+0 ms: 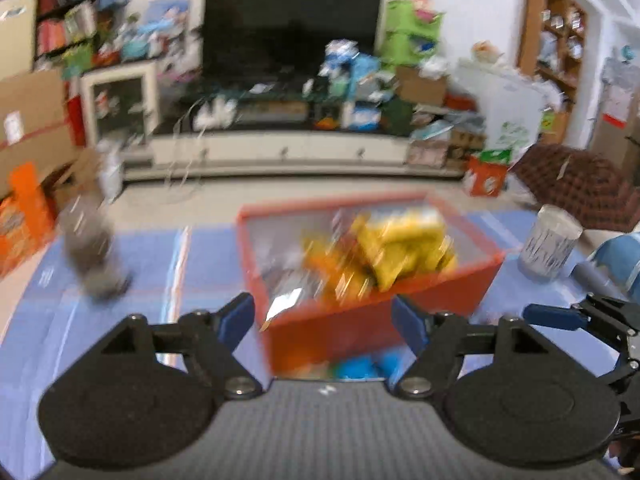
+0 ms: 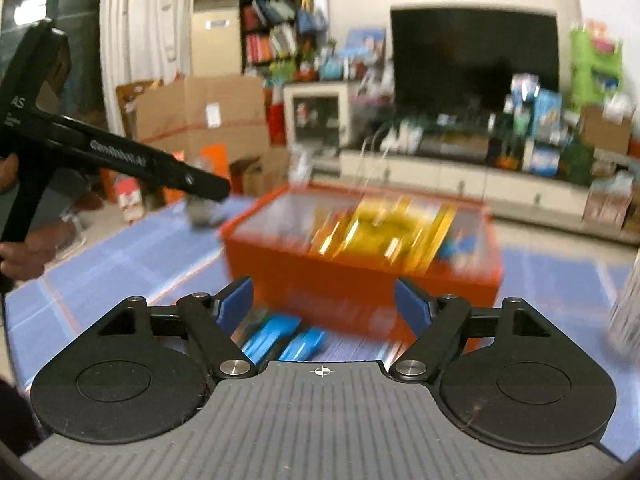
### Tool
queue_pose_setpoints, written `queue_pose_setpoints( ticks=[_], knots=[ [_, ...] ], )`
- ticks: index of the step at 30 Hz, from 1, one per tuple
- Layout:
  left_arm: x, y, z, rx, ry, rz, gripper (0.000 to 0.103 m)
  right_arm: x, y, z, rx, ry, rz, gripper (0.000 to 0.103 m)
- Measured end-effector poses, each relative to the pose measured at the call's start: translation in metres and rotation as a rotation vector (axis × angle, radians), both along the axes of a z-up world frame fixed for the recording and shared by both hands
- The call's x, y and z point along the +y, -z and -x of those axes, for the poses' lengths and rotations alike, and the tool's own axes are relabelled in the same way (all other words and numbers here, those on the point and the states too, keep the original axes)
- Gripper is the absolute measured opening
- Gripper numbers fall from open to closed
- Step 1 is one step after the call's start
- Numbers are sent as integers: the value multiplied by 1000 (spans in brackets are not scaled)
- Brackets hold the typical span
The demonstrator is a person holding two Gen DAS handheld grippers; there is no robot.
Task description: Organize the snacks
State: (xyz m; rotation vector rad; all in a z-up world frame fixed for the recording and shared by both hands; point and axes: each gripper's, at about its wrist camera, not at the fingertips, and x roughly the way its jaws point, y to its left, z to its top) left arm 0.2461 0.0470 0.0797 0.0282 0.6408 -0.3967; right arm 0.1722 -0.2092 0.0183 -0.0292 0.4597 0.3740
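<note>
We hold both grippers — left gripper [image 1: 323,322] and right gripper [image 2: 324,304] — spread wide and empty before the orange rectangular box [image 2: 352,276]; blurred yellow snack packets [image 2: 380,228] lie inside.

Home living room. Beyond the fingers: large black flat television [image 1: 292,32] on a low white media cabinet [image 1: 280,148]. Left of them, a dark bookshelf [image 2: 276,16] and brown cardboard boxes [image 2: 208,112].
</note>
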Motion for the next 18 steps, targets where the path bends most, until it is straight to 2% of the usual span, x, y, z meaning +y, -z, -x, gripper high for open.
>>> queue_pose_setpoints(
  ticks=[2,6,9,14,16,18],
  knots=[
    [11,24,14,66,-20,8,74,10,21,10,61,-5,-12,70],
    [14,70,39,183,16,42,74,24,55,16,158,-22,-21,70],
    [1,93,31,247,41,67,74,35,68,9,176,-53,30,70],
    [-11,111,4,296,38,64,73,47,85,-23,205,-105,135,70],
    [-7,111,-3,321,76,131,73,48,90,-41,240,-146,150,70],
    [-6,112,-8,332,98,162,73,50,92,-49,229,-207,152,75]
  ],
)
